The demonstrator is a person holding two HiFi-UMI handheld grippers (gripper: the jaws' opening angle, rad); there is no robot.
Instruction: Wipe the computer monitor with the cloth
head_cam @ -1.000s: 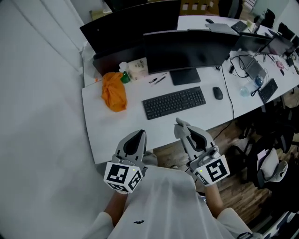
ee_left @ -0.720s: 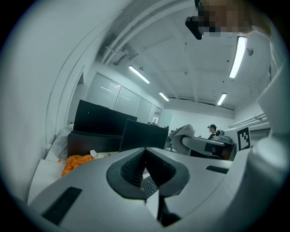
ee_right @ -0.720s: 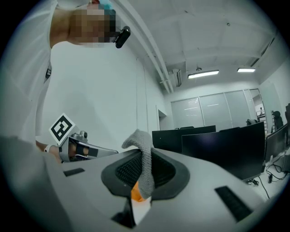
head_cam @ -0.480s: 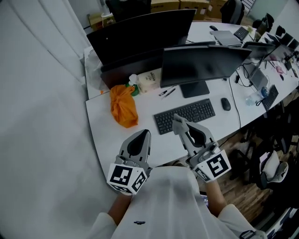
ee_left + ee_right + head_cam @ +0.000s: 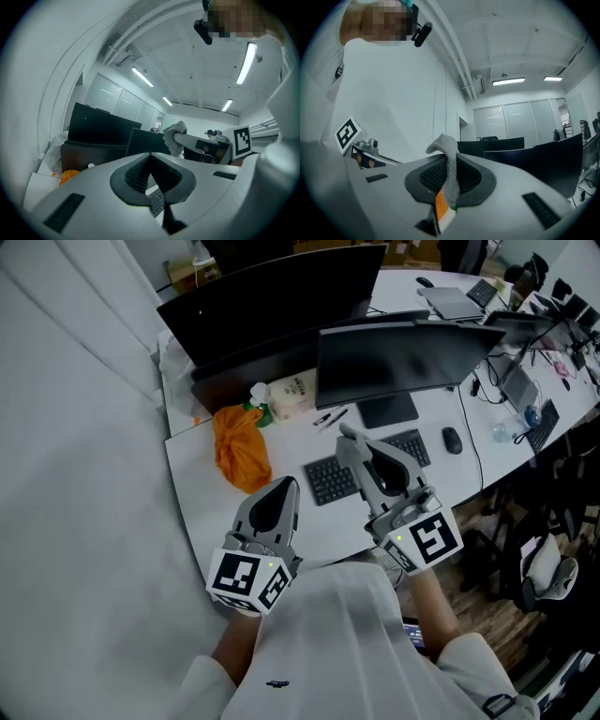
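Note:
The dark monitor (image 5: 412,357) stands on the white desk (image 5: 202,502) with its screen off. My right gripper (image 5: 349,437) hovers over the keyboard (image 5: 330,481) in front of the monitor, shut on a small grey cloth (image 5: 449,171) that pokes up from its jaws. The left gripper view also catches that cloth (image 5: 174,136) at the right gripper's tip. My left gripper (image 5: 284,488) hangs over the desk's front edge, shut with nothing in it. In the right gripper view the monitor (image 5: 548,159) lies ahead to the right.
A second, larger monitor (image 5: 272,296) stands behind at the left. An orange cloth bundle (image 5: 239,454), a green-capped bottle (image 5: 258,395) and a box (image 5: 295,395) sit left of the monitor. A mouse (image 5: 453,440) lies to the right. Cables and devices (image 5: 525,381) crowd the far right.
Both grippers have moved forward over the desk. The right one, with the grey cloth, now reaches above the keyboard, closer to the monitor.

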